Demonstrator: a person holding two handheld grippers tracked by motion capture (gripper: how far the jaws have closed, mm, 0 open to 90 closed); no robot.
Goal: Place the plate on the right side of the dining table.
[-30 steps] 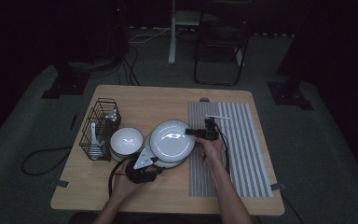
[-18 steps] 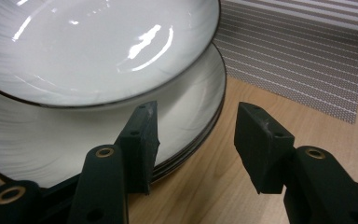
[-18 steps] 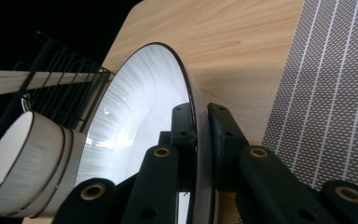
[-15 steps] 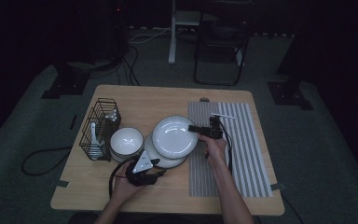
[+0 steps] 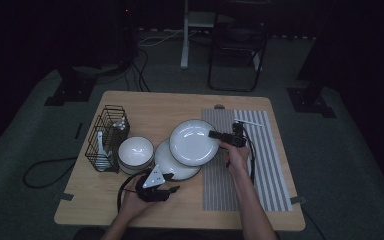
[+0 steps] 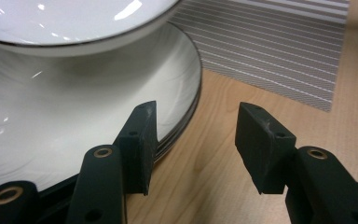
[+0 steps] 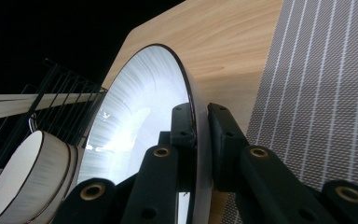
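Note:
My right gripper (image 5: 213,134) is shut on the right rim of a white plate (image 5: 192,142) and holds it above the table, overlapping the plate stack (image 5: 172,169). In the right gripper view the pads (image 7: 182,125) pinch the plate's (image 7: 135,102) dark-edged rim, and the plate stands tilted. My left gripper (image 5: 174,183) sits by the stack's front edge, open. In the left gripper view one pad (image 6: 140,140) hangs over the stack's (image 6: 51,130) rim and the other over bare wood, gripping nothing. The lifted plate (image 6: 65,18) hovers above.
White bowls (image 5: 136,152) are stacked left of the plates, next to a black wire rack (image 5: 107,135) that holds utensils. A grey striped mat (image 5: 265,165) covers the table's right part, with a thin white stick (image 5: 247,122) at its far end.
The right gripper has lifted the top plate off the stack and carried it a little up and to the right. The left gripper has stayed by the stack's front edge.

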